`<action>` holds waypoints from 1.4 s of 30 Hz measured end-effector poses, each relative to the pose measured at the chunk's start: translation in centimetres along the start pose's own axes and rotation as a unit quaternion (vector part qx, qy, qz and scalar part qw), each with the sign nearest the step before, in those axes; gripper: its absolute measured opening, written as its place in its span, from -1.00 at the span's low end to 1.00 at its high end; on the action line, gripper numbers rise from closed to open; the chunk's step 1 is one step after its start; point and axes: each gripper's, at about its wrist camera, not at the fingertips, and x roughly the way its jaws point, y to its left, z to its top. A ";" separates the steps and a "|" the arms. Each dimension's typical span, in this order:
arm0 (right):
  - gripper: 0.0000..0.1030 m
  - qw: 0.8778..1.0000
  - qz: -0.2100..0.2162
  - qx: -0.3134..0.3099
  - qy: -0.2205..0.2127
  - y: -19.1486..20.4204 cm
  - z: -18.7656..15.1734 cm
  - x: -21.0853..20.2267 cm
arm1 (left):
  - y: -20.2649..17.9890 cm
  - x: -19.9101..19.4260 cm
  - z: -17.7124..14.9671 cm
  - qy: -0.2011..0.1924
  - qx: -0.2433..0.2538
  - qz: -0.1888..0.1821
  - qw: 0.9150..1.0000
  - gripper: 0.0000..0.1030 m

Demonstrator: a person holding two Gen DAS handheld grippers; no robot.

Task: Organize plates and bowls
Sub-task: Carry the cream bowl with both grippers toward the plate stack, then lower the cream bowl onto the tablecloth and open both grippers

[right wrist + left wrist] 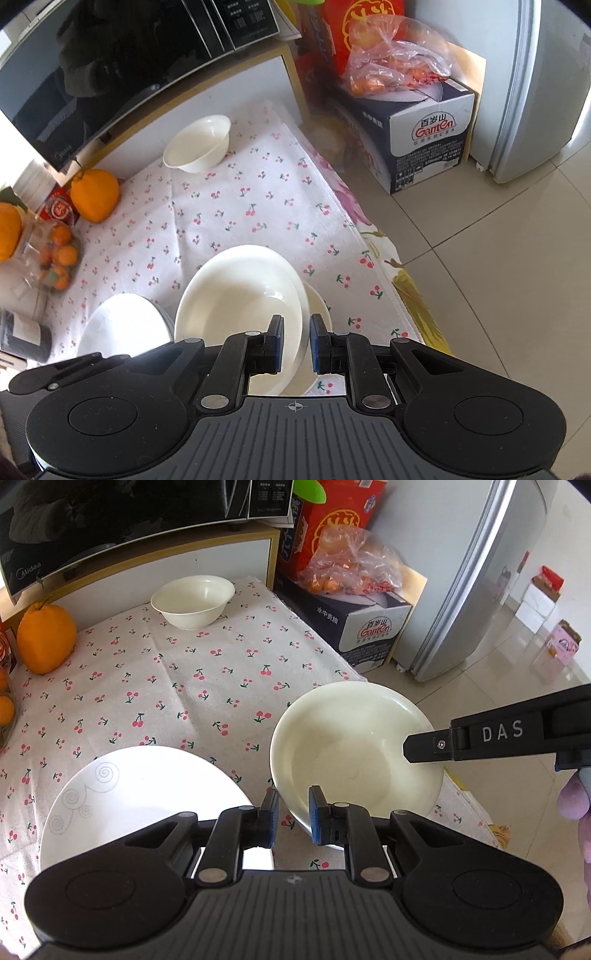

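Presently, findings as follows.

Right gripper (294, 343): blue pads parted narrowly, the rim of the cream deep plate (240, 295) standing between them; contact with either pad cannot be told.
Same plate, left view: cream deep plate (354, 746) sits at the table's near right corner, the right gripper's finger reaching over its right rim.
Left gripper (293, 818): pads apart, pinching nothing; the deep plate's near-left rim lies just ahead and right of its tips.
Patterned flat plate (147, 794): ahead-left of the left gripper, just beside the deep plate.
Small bowl (192, 600): far ahead, well apart from both.
Nearer hand: right, judged already placed on the rim.
Cloth (166, 686): cherry print, under all three.
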 end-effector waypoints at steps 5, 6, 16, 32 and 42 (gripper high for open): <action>-0.68 1.000 -0.007 -0.004 0.009 -0.1 -0.1 0.4 | -0.4 0.3 -0.1 0.007 0.009 0.005 1.000 -0.70; -0.67 1.000 -0.009 -0.006 0.010 -0.1 -0.1 0.5 | -0.5 0.4 -0.2 0.009 0.010 0.005 1.000 -0.69; -0.65 0.999 -0.027 -0.015 0.028 -0.4 0.0 2.1 | -1.2 1.1 -0.4 0.017 0.031 0.018 0.999 -0.68; -0.41 0.999 -0.022 -0.015 0.046 -0.6 0.3 2.6 | -1.3 1.4 -0.2 0.020 0.026 0.014 0.999 -0.25; 0.11 0.999 0.035 0.029 0.017 -1.3 1.7 1.5 | -0.9 0.2 0.7 0.006 0.009 -0.010 1.000 0.33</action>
